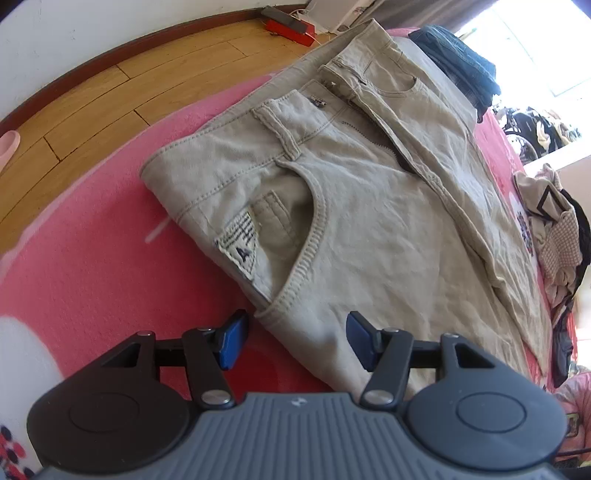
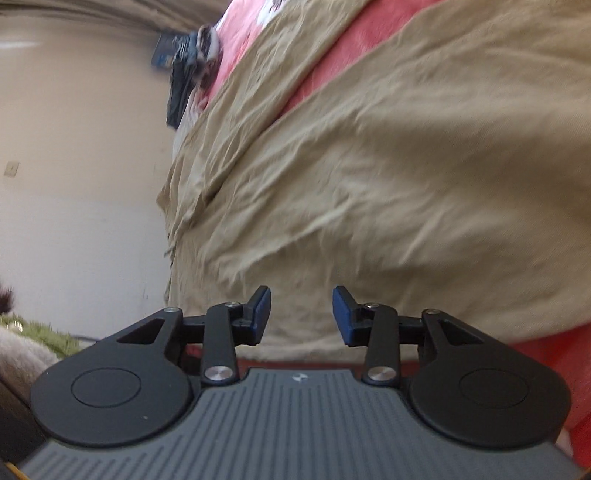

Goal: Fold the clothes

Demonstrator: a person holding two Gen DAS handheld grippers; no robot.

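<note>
Beige trousers (image 1: 369,206) are lying flat on the pink blanket (image 1: 92,266) — ready for folding; left gripper (image 1: 295,339) and right gripper (image 2: 301,315) are hovering released, 2 empty.

trousers (image 1: 369,206) flat on bedcover (image 1: 92,258); folded pile (image 1: 458,62) behind waistband, clothes heap (image 1: 554,236) right.

Wooden floor (image 1: 92,96), white wall (image 1: 74,26), bright window (image 1: 535,44), pink bedspread (image 1: 92,266).

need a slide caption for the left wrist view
Open left gripper poised over the pocket corner of beige trousers spread on a pink blanket.
</note>
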